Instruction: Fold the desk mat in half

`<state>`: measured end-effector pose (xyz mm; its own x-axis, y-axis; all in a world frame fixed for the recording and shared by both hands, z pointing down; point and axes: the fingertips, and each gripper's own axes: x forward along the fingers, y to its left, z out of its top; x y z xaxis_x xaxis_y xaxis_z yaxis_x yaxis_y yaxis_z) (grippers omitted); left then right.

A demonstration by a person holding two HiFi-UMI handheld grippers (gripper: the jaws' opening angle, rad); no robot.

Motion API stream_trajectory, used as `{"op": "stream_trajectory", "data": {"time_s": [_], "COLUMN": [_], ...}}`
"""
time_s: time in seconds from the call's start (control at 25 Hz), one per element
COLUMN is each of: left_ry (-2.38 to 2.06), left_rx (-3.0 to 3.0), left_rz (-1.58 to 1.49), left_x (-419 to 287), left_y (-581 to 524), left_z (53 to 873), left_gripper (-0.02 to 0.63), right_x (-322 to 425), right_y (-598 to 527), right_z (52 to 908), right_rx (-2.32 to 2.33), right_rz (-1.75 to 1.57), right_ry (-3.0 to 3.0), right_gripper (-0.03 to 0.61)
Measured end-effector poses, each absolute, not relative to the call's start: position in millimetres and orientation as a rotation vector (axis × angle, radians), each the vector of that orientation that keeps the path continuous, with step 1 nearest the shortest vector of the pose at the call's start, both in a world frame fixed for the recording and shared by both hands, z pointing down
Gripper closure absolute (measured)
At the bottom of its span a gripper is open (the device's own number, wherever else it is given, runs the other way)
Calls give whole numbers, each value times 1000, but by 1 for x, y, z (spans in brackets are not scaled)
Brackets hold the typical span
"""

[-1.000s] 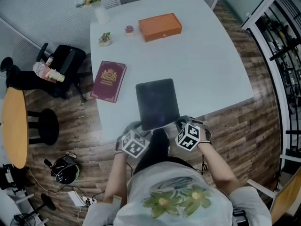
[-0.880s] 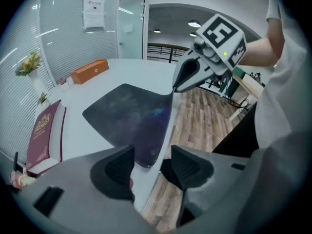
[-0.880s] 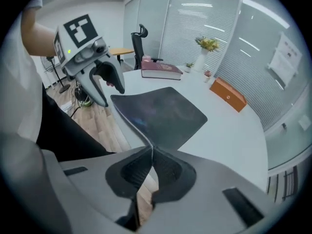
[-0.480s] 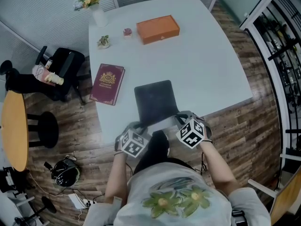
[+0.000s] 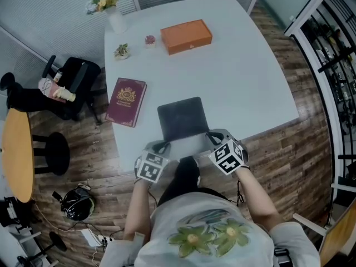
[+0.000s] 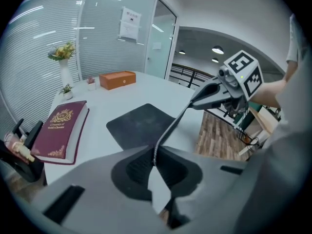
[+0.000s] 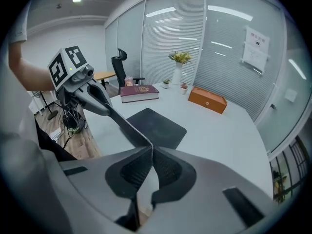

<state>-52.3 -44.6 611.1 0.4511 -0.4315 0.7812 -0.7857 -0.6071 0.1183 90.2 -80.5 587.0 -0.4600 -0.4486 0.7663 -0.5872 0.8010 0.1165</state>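
Pinching the near corners of the dark grey rectangular desk mat (image 5: 181, 118) at 6 o'clock on the white table (image 5: 250, 71), left gripper (image 6: 154, 156) (jaws just closed on it) and right gripper (image 7: 150, 152) hold that edge raised, presumably to carry it toward 12 o'clock.

No legible text, gold lettering on maroon book (image 6: 62, 130) too small, wall notice (image 6: 129, 23) blurred

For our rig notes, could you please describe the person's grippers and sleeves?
Both the left gripper and right gripper are grey, with broad moulded jaws and dark ribbed pads, each topped by a white cube with black square markers. The person wears a pale short-sleeved T-shirt with a green leaf print.
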Motion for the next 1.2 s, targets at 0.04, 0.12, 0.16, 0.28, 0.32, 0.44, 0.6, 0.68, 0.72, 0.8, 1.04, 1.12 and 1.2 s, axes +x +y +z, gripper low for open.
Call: {"op": "stream_trajectory", "data": {"time_s": [0.04,0.12,0.16,0.28,0.32,0.44,0.6,0.68,0.72,0.8,1.04,1.12,1.2], "left_ry": [-1029,-1053,-1066,-1100,-1113,-1141,-1169,-1178,-1180,-1184,-1188,-1195,-1201], "left_rx": [2233,2228,2225,2224,2227,2215,2195,2195,2194,2190,2187,2185,2187], "left_rz": [989,949,933,890,879,871,843,834,830,814,797,800,799], "left_x": [-52,-53,-54,-56,-57,-61,-64,-65,-65,-65,-68,-70,-71], "left_y": [-48,-55,-58,-70,-74,-82,-91,-95,-97,-101,-116,-122,-128], "left_z": [608,602,599,592,590,587,588,587,586,582,577,577,575], "left_gripper": [594,594,594,594,594,594,594,594,594,594,594,594,594], "right_x": [90,91,91,90,90,89,88,86,86,85,83,82,81], "right_y": [-84,-90,-92,-101,-105,-112,-121,-126,-128,-133,-150,-157,-164], "right_z": [585,581,579,576,575,573,570,569,568,566,563,561,559], "right_rx": [770,788,797,811,813,813,812,809,808,806,828,841,856], "right_rz": [207,209,209,215,216,215,213,211,209,203,196,199,201], "right_ry": [-2136,-2146,-2151,-2164,-2167,-2172,-2179,-2182,-2182,-2182,-2185,-2188,-2190], "right_gripper": [552,552,552,552,552,552,552,552,552,552,552,552,552]}}
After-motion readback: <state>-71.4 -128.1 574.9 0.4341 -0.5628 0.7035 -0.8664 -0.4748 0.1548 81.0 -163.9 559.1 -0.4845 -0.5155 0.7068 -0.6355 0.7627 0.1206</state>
